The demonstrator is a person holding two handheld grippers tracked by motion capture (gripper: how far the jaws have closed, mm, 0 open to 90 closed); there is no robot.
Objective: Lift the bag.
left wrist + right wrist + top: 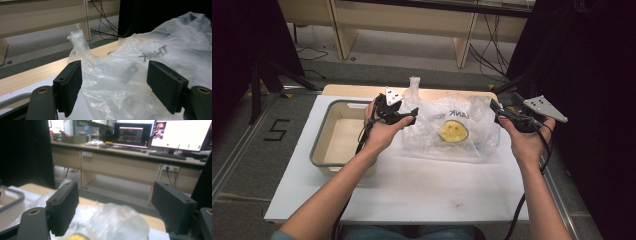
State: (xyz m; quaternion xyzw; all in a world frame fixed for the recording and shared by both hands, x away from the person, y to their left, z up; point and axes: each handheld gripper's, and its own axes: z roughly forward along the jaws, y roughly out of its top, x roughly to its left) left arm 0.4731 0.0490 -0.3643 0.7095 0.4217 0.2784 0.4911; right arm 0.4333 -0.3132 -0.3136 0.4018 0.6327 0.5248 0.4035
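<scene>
Two grippers at the counter (412, 195), one in each hand, flanking a clear plastic bag (472, 132). Bag lies on the white counter top toward the far edge, just right of a grey-rimmed tray (319, 142). Inside the bag, a round yellow thing (454, 131) with a dark rim; dark reversed lettering on the film above it. A twisted tuft of bag (414, 85) stands up at its far left corner. Left gripper (411, 117) held at the bag's left edge, above the tray's right rim; in the left gripper view its fingers (68, 86) stand wide apart, crumpled plastic bulging between them, not pinched; whether the film touches a pad, cannot tell. Right gripper (496, 106) held at the bag's right edge, raised a little off the counter; in the right gripper view its fingers (63, 206) are likewise spread wide, a blurred hump of bag low between them, a sliver of yellow at the bottom edge. Nothing gripped by either. Grey three-cornered plates top both grippers; cables trail back along the forearms. Beyond the counter: wooden desk (120, 165), monitors (181, 135) lit, cables on the floor.
</scene>
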